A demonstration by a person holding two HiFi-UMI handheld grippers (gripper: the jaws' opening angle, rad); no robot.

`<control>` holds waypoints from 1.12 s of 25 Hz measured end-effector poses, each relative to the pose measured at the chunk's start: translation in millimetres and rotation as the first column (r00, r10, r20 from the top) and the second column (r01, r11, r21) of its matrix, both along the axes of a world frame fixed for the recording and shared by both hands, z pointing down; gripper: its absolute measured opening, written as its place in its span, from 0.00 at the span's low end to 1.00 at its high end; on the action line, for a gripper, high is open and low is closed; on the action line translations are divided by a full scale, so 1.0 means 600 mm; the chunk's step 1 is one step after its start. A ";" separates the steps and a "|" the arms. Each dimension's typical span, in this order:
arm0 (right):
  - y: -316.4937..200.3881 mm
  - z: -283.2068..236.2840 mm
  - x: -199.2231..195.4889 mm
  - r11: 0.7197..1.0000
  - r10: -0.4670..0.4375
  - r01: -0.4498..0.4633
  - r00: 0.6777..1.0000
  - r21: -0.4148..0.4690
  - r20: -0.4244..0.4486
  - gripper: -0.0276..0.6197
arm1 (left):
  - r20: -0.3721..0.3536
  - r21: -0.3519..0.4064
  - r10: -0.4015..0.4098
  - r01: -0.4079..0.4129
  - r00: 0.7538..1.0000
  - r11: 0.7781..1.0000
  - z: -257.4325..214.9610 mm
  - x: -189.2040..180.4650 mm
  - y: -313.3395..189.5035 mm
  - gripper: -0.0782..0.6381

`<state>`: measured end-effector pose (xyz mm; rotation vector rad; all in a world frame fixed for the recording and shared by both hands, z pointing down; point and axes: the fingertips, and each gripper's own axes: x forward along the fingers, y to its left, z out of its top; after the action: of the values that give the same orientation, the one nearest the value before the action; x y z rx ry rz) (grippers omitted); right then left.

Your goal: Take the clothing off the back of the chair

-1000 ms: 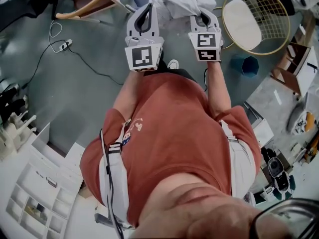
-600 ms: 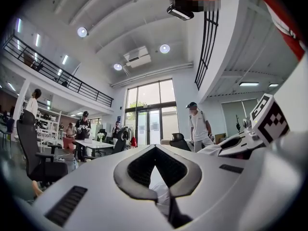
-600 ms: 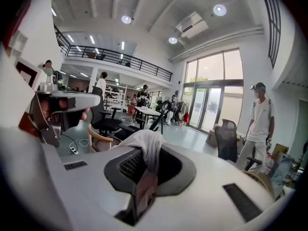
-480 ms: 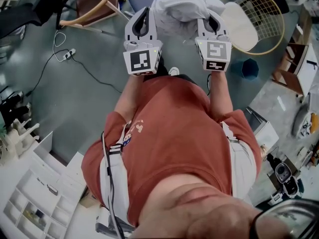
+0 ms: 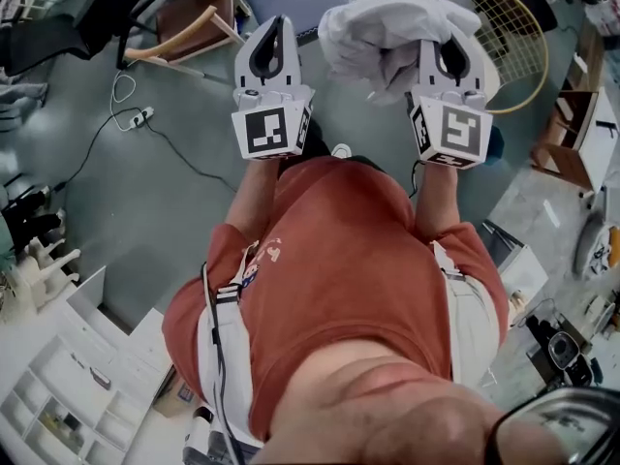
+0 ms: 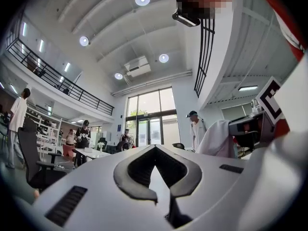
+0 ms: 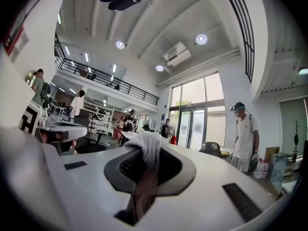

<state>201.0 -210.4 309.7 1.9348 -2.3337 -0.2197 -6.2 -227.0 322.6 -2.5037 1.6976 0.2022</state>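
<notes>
A white garment [image 5: 387,25] hangs bunched in the air, and my right gripper [image 5: 436,46] is shut on its edge. In the right gripper view a fold of the white cloth [image 7: 150,150] is pinched between the jaws. To the left, at about the same height, my left gripper [image 5: 272,22] is shut with nothing in it and does not touch the garment. The left gripper view shows its jaws [image 6: 155,148] meeting at the tips, with the garment [image 6: 216,138] hanging off to the right. The chair back that the garment came from cannot be told.
A round wire chair [image 5: 518,37] with a pale seat stands behind the garment at the right. A wooden chair [image 5: 189,22] stands at the back left. A cable with a power strip [image 5: 136,119] lies on the floor. White shelf units [image 5: 58,395] stand at the lower left. People [image 7: 245,138] stand across the hall.
Both grippers have risen, the right one more. The white garment has come up with the right gripper and shifted to the right. The left gripper stays shut and empty.
</notes>
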 end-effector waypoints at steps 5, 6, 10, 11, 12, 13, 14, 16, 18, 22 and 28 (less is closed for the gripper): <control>0.033 -0.078 0.024 0.992 0.034 -0.042 0.997 0.122 0.067 0.11 | -0.016 0.015 -0.001 0.001 1.000 1.000 -0.061 -0.013 0.014 0.13; 0.039 -0.092 0.029 0.987 0.043 -0.055 0.996 0.148 0.081 0.11 | -0.019 0.026 -0.004 0.005 1.000 1.000 -0.075 -0.017 0.017 0.13; 0.072 -0.149 0.047 0.954 0.108 -0.129 0.990 0.272 0.091 0.11 | -0.002 0.075 -0.020 0.020 1.000 0.997 -0.123 -0.026 0.035 0.13; 0.075 -0.158 0.048 0.948 0.112 -0.135 0.989 0.289 0.096 0.11 | 0.004 0.087 -0.022 0.022 1.000 0.996 -0.132 -0.028 0.038 0.13; 0.075 -0.164 0.049 0.944 0.114 -0.138 0.989 0.300 0.097 0.11 | 0.007 0.097 -0.025 0.024 1.000 0.995 -0.138 -0.030 0.039 0.13; 0.074 -0.167 0.049 0.942 0.117 -0.140 0.989 0.305 0.093 0.11 | 0.011 0.104 -0.029 0.027 1.000 0.994 -0.142 -0.031 0.039 0.13; 0.072 -0.167 0.047 0.942 0.121 -0.141 0.989 0.305 0.085 0.11 | 0.015 0.106 -0.032 0.030 0.999 0.994 -0.144 -0.033 0.039 0.13; 0.069 -0.162 0.043 0.946 0.121 -0.138 0.990 0.293 0.074 0.11 | 0.025 0.105 -0.032 0.029 0.999 0.994 -0.144 -0.035 0.040 0.13; 0.064 -0.156 0.041 0.951 0.116 -0.132 0.990 0.280 0.074 0.11 | 0.029 0.107 -0.029 0.026 0.999 0.994 -0.146 -0.036 0.040 0.13; 0.059 -0.150 0.043 0.955 0.115 -0.131 0.991 0.266 0.075 0.11 | 0.017 0.102 -0.029 0.027 0.999 0.994 -0.145 -0.036 0.035 0.13; 0.053 -0.150 0.041 0.957 0.121 -0.129 0.991 0.258 0.049 0.11 | 0.011 0.088 -0.029 0.027 1.000 0.996 -0.141 -0.035 0.027 0.13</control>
<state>225.8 -178.9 219.9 2.2108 -2.2899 -0.5123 -27.4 -211.1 237.9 -2.4123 1.6799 0.2524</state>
